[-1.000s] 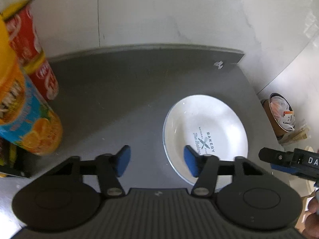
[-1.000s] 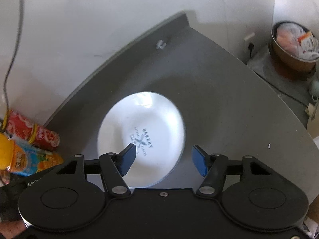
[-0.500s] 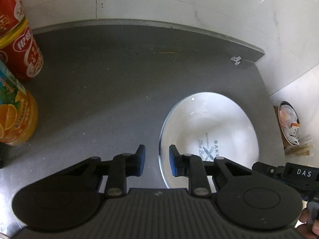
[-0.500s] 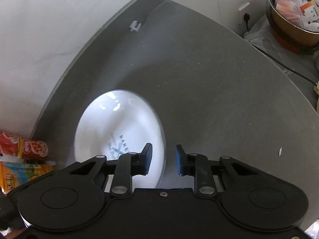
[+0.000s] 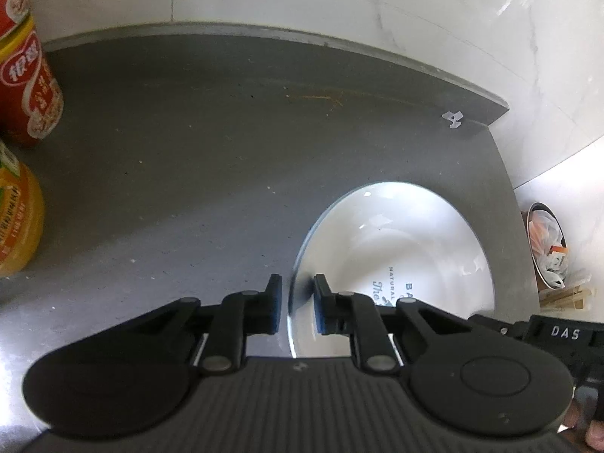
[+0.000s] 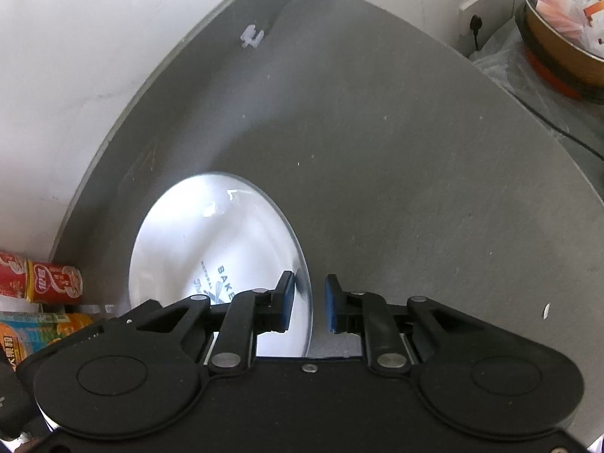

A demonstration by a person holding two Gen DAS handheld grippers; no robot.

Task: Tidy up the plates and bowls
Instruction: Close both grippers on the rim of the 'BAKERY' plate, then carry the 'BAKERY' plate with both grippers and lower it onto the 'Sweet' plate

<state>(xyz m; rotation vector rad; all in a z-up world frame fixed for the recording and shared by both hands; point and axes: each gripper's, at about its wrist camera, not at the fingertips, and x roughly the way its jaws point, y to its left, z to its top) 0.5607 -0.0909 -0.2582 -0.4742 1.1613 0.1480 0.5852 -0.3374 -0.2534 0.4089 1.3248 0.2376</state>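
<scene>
You are straddling the white bakery plate (image 5: 400, 249) rim with left gripper (image 5: 296, 307) and right gripper (image 6: 309, 302), both narrowly parted, gripping nothing; glazed, slippery, breakable.

Left gripper (image 5: 296, 309): my jaws narrowed to a small gap, blue pads facing each other, pointed forward and down.
Left pads (image 5: 275, 307): one either side of the plate (image 5: 396, 249) rim; contact not resolvable.
Right gripper (image 6: 307, 304): my jaws likewise drawn close, a slim gap left.
Right pads (image 6: 287, 300): astride the opposite rim, contact unclear.
Hand (image 5: 594, 432): my fingertips visible at frame corner, behind the right gripper's body.
</scene>
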